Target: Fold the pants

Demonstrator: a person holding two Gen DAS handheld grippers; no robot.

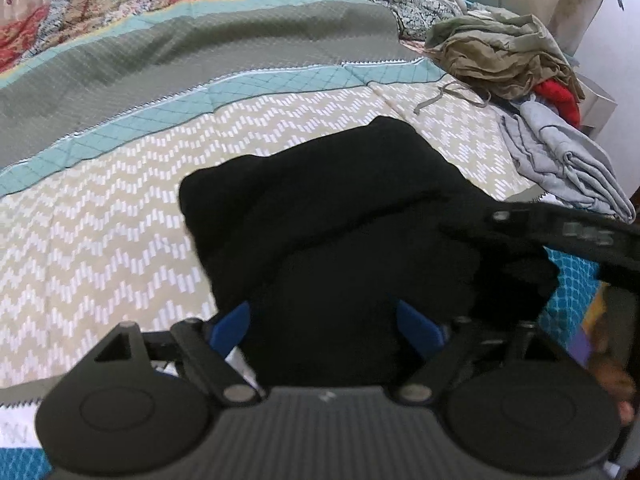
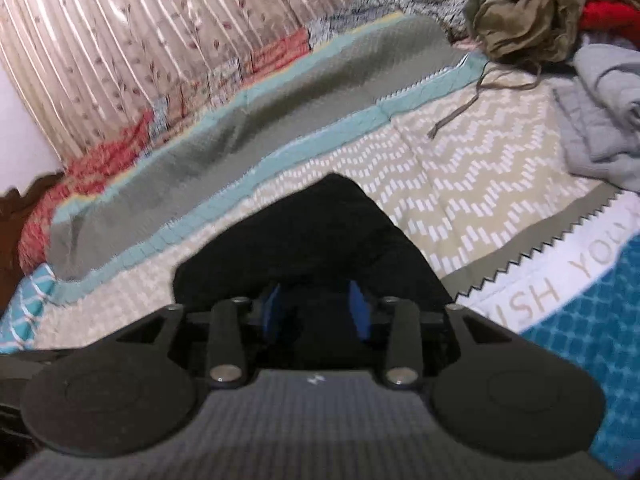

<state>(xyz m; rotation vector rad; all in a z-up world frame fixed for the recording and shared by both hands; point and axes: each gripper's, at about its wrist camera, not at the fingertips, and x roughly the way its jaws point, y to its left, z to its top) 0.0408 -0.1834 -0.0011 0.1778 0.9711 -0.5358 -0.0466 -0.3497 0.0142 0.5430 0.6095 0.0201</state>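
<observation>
Black pants (image 1: 320, 216) lie bunched and partly folded on the patterned bedspread (image 1: 100, 232), right in front of both grippers. My left gripper (image 1: 324, 320) has its blue fingers (image 1: 230, 326) on either side of a thick bundle of the black cloth, closed on it. In the right wrist view the pants (image 2: 332, 224) cover the fingertips of my right gripper (image 2: 316, 308), whose blue fingers (image 2: 358, 312) grip the fabric between them. The right gripper's black body also shows in the left wrist view (image 1: 560, 232), at the right of the pants.
A pile of crumpled clothes, olive (image 1: 496, 48), red and grey (image 1: 560, 156), lies at the bed's right side; it also shows in the right wrist view (image 2: 528, 12). A pleated curtain (image 2: 160, 40) hangs behind the bed. A drawstring (image 2: 460, 108) trails on the bedspread.
</observation>
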